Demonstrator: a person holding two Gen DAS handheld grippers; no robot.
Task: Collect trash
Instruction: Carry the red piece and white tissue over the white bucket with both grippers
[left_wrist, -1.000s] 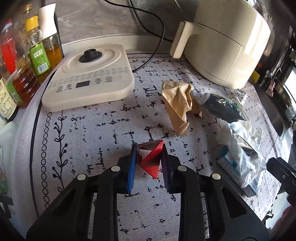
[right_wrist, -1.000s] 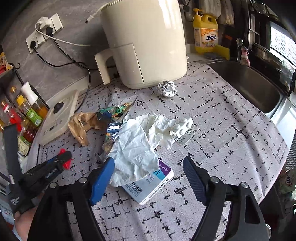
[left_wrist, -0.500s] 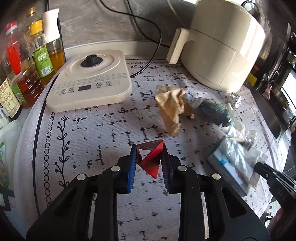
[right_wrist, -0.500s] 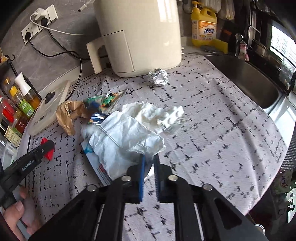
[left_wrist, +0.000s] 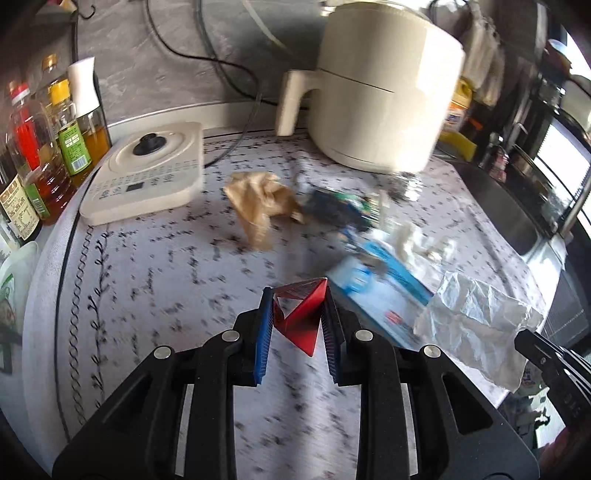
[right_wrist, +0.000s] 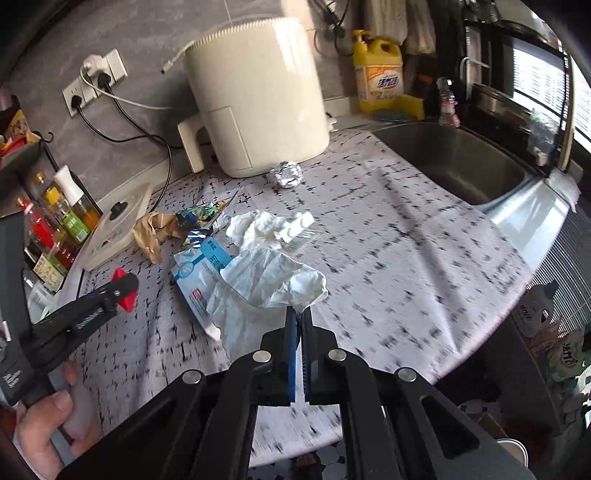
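My left gripper (left_wrist: 297, 314) is shut on a red folded paper piece (left_wrist: 301, 317) and holds it above the patterned counter cloth; it shows in the right wrist view (right_wrist: 123, 284) too. My right gripper (right_wrist: 299, 321) is shut on a crumpled white paper sheet (right_wrist: 266, 291), lifted over a blue-and-white box (right_wrist: 199, 273). The sheet (left_wrist: 476, 332) and box (left_wrist: 380, 291) also show in the left wrist view. A brown paper wad (left_wrist: 258, 206), a dark snack wrapper (left_wrist: 340, 210), a white tissue (right_wrist: 266, 229) and a foil ball (right_wrist: 286, 173) lie on the cloth.
A cream air fryer (right_wrist: 255, 103) stands at the back, a flat cream cooker (left_wrist: 147, 177) at the left with oil bottles (left_wrist: 44, 155) beside it. A steel sink (right_wrist: 458, 162) lies at the right. A yellow detergent jug (right_wrist: 378, 77) stands behind it.
My right gripper shut on the white paper sheet and lifted it off the box towards the counter's front edge. My left gripper rose and swung right, still holding the red piece.
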